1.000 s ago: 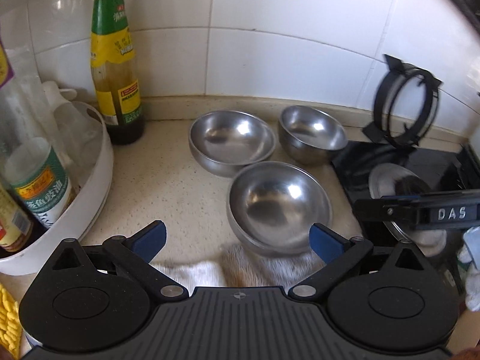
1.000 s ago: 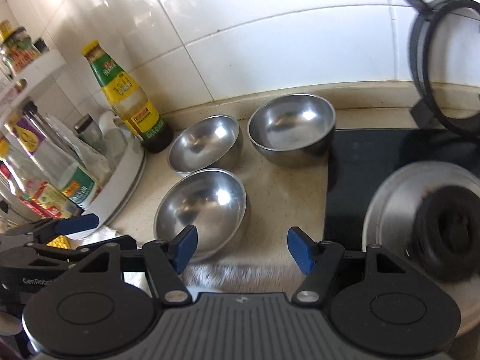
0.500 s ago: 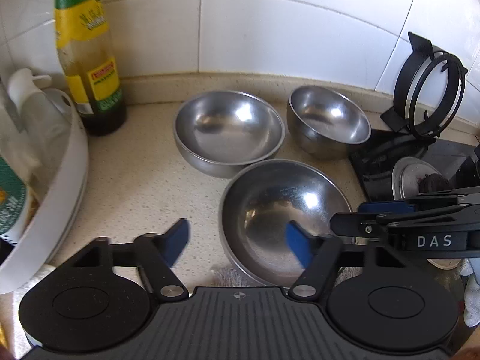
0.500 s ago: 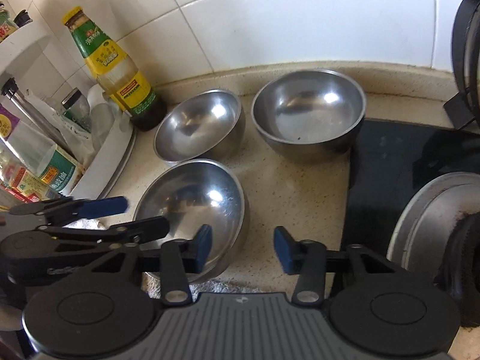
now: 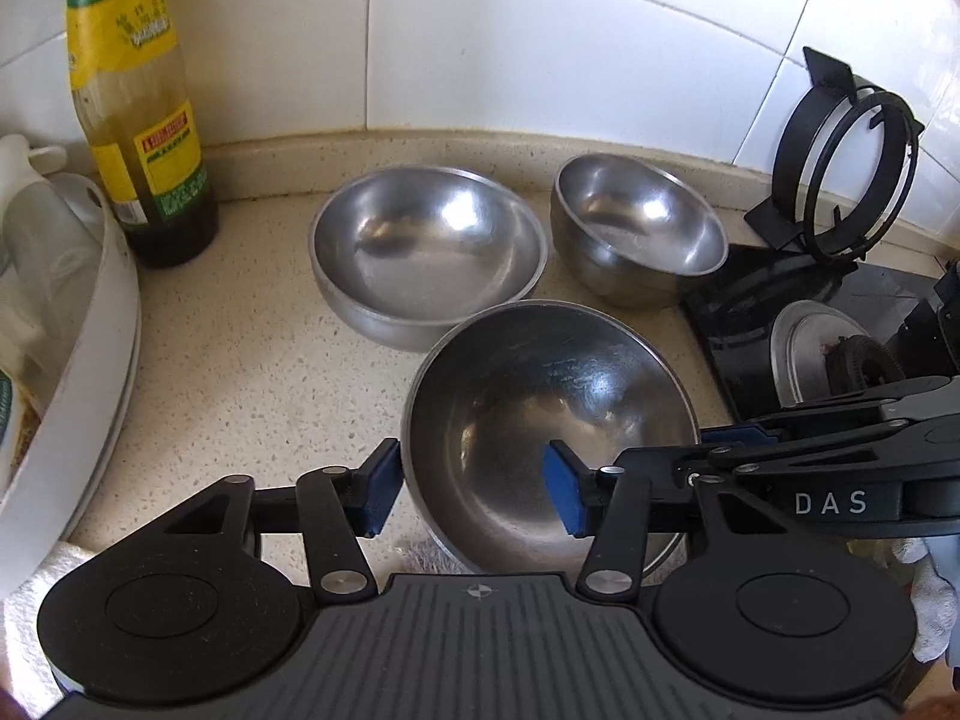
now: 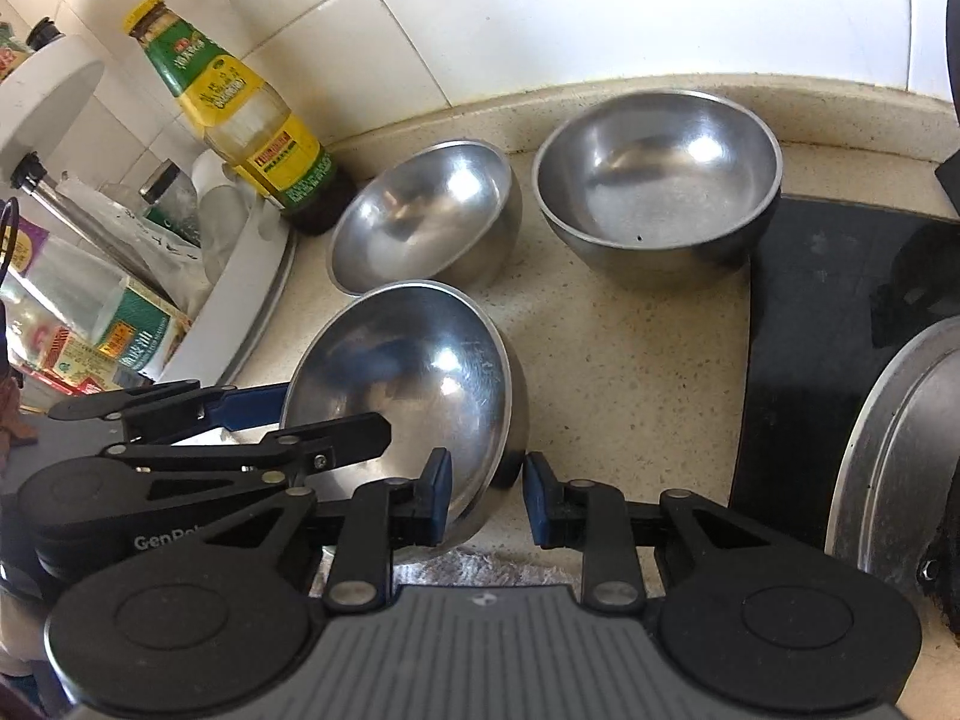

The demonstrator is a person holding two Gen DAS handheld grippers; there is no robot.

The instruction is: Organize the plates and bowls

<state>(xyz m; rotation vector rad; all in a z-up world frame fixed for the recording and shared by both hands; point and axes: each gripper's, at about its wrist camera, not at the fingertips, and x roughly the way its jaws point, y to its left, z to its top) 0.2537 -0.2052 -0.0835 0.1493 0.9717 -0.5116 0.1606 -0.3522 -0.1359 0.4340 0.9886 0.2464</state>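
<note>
Bowls of dull steel stand on a speckled beige counter backed by white wall tiles. The nearest bowl (image 5: pixel 549 414), low centre in both views, has its rim straddled by both tools: the left gripper (image 5: pixel 471 489) partly spread across its left wall, the right gripper (image 6: pixel 486 498) narrowly spread across its right wall. Farther up sit a wide bowl (image 5: pixel 429 255) and a deeper bowl (image 5: pixel 639 234); a sauce bottle (image 5: pixel 141 114) stands upper left.
</note>
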